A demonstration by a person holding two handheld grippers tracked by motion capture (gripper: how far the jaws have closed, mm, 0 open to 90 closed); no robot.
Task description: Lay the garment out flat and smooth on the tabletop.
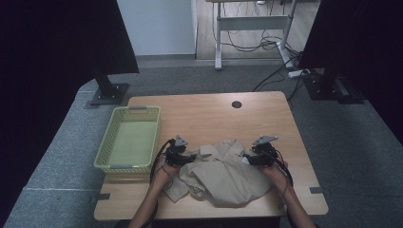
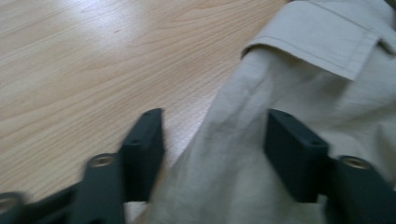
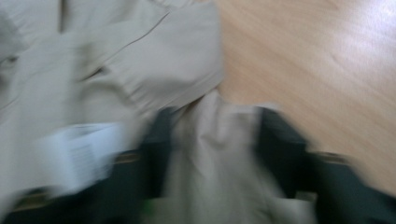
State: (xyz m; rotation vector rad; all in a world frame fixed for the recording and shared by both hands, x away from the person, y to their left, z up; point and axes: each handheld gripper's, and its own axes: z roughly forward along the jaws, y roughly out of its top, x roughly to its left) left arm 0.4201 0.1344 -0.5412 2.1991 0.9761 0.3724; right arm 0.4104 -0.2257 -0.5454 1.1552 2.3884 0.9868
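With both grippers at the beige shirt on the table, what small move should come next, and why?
Probably close both sets of jaws fully on the cloth before lifting. The left gripper has a fold of the shirt between its jaws, with a gap beside one jaw. The right gripper also straddles a fold, but blur hides any contact.

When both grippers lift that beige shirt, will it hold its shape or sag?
The beige shirt lies crumpled in soft folds, so it will probably sag between the grippers. Its thin cloth looks light. Loose parts beyond each pinch will likely dangle.
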